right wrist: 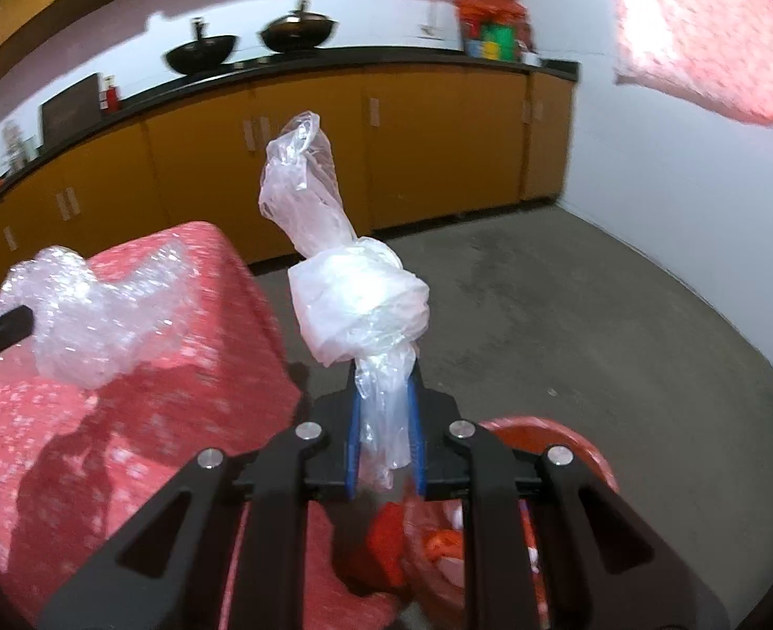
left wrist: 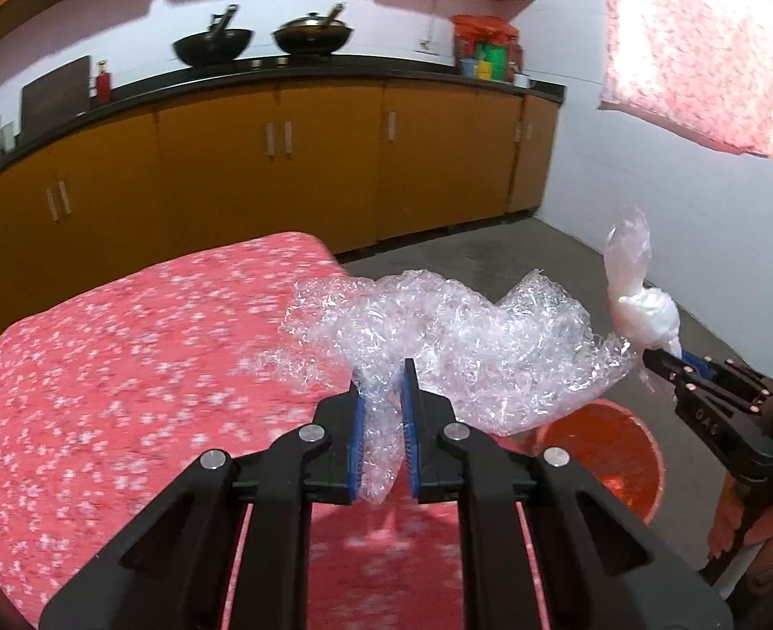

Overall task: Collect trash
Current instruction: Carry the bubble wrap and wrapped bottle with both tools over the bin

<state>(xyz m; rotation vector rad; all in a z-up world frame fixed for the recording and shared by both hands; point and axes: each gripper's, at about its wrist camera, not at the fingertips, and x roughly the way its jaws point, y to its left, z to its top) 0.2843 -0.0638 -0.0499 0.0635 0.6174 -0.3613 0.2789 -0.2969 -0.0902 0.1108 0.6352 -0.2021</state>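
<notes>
My left gripper (left wrist: 382,386) is shut on a crumpled sheet of clear bubble wrap (left wrist: 454,341), which hangs in the air past the right edge of the red flowered table (left wrist: 97,367). My right gripper (right wrist: 384,386) is shut on a knotted white plastic bag (right wrist: 357,299) that stands up from its blue pads. In the left wrist view the right gripper (left wrist: 662,362) shows at the right with the plastic bag (left wrist: 643,310). In the right wrist view the bubble wrap (right wrist: 92,310) is at the left. A red bin (left wrist: 604,451) stands on the floor under both, and its rim (right wrist: 559,436) lies just beneath the right gripper.
Yellow cabinets (left wrist: 281,157) with a black counter line the far wall, with two woks (left wrist: 213,44) on top. A white wall (right wrist: 701,210) closes the right side, with a red curtain (left wrist: 701,42) high up. Bare grey floor (right wrist: 570,315) lies between table and wall. A hand (left wrist: 753,525) holds the right gripper's handle.
</notes>
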